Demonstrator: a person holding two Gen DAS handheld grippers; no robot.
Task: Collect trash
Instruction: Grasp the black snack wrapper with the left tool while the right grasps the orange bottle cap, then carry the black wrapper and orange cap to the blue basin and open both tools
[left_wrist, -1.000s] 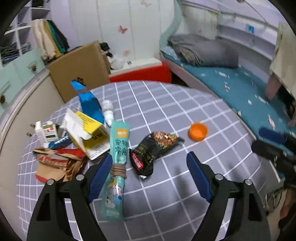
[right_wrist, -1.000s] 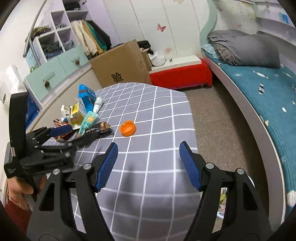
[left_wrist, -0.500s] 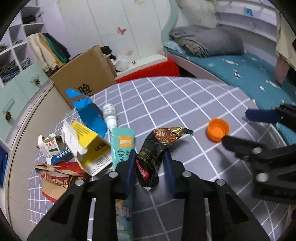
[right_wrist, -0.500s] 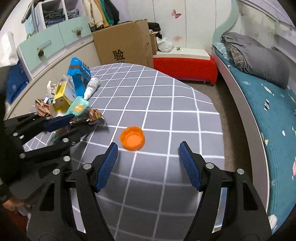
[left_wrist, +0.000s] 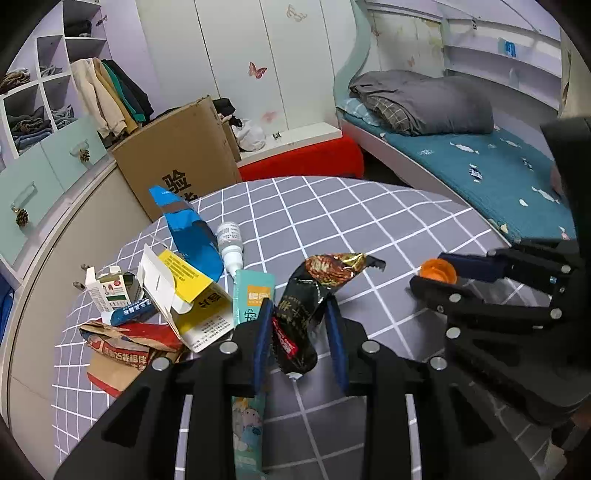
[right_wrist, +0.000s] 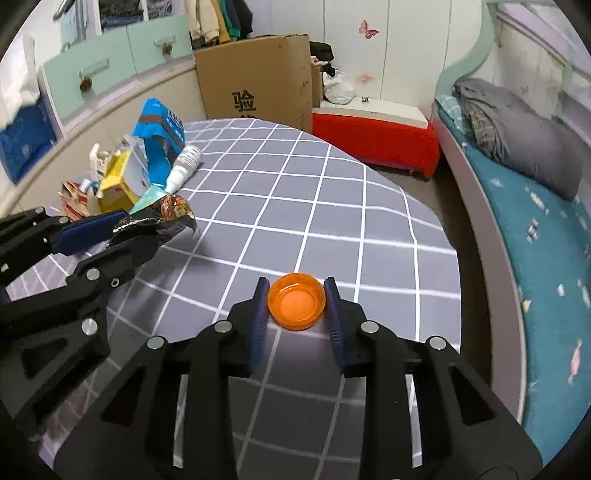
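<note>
My left gripper (left_wrist: 299, 325) is shut on a black snack wrapper (left_wrist: 314, 295) and holds it just above the grey checked table (left_wrist: 332, 221). The wrapper also shows in the right wrist view (right_wrist: 159, 218). My right gripper (right_wrist: 295, 306) is shut on an orange bottle cap (right_wrist: 296, 305) that rests on the table; the cap also shows in the left wrist view (left_wrist: 437, 271). A teal pouch (left_wrist: 251, 295) lies under the left gripper.
A litter pile sits at the table's left: a blue bag (left_wrist: 188, 229), a white bottle (left_wrist: 229, 240), a yellow-and-white box (left_wrist: 188, 291), a small carton (left_wrist: 107, 291) and a brown paper bag (left_wrist: 122, 350). A cardboard box (left_wrist: 177, 158), a red bench (left_wrist: 303, 162) and a bed (left_wrist: 480, 158) stand beyond.
My left gripper has closed on the black wrapper and lifted it. My right gripper has moved to the orange cap and closed around it.
</note>
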